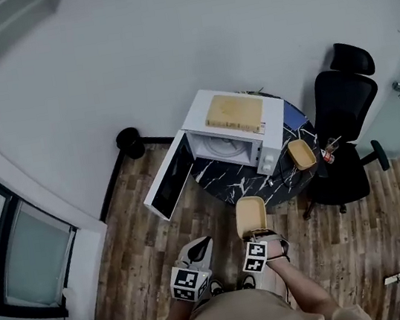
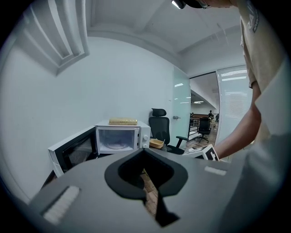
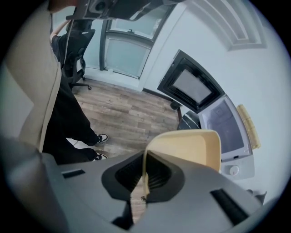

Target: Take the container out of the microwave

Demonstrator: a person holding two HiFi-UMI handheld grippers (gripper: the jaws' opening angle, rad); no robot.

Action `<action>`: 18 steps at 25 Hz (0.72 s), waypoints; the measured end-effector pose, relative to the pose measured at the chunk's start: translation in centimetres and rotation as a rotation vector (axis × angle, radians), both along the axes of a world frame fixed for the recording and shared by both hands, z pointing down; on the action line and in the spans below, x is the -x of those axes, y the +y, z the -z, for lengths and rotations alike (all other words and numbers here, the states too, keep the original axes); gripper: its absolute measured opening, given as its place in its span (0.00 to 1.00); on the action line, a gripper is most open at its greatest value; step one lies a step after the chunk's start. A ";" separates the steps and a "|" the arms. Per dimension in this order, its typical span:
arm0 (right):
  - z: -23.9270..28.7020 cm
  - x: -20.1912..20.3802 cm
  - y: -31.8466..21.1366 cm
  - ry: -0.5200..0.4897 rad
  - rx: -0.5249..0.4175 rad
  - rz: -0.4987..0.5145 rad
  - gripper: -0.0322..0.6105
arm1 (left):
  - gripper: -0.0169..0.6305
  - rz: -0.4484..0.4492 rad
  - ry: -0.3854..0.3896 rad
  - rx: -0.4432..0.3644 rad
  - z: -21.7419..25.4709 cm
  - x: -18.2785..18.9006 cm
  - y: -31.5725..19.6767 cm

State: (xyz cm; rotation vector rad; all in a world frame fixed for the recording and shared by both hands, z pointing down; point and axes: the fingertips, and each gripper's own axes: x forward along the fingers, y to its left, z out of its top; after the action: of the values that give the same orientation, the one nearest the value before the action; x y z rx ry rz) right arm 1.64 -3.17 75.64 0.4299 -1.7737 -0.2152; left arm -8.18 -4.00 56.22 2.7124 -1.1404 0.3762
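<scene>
Jaws: right gripper (image 3: 144,176) clamped on container (image 1: 251,215) rim, the thin wall suiting a pinch; container at centre frame, clear of microwave (image 1: 274,117) | left gripper (image 2: 145,157) closed, empty | door (image 1: 167,179) open | removal judged done

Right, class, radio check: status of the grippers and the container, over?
Left gripper nearly shut, empty. Right gripper clamped on tan container wall, clear of the open microwave. Nothing in the way.
</scene>
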 end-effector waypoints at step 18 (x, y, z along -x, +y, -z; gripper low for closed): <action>0.5 -0.1 1.2 0.030 0.005 0.036 0.06 | 0.04 -0.029 0.003 -0.004 -0.3 0.1 2.0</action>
State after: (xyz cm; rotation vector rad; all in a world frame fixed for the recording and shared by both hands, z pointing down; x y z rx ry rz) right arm 1.69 -1.94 75.18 0.3891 -1.7531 -0.2411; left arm -8.24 -2.04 56.48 2.7349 -1.1034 0.3745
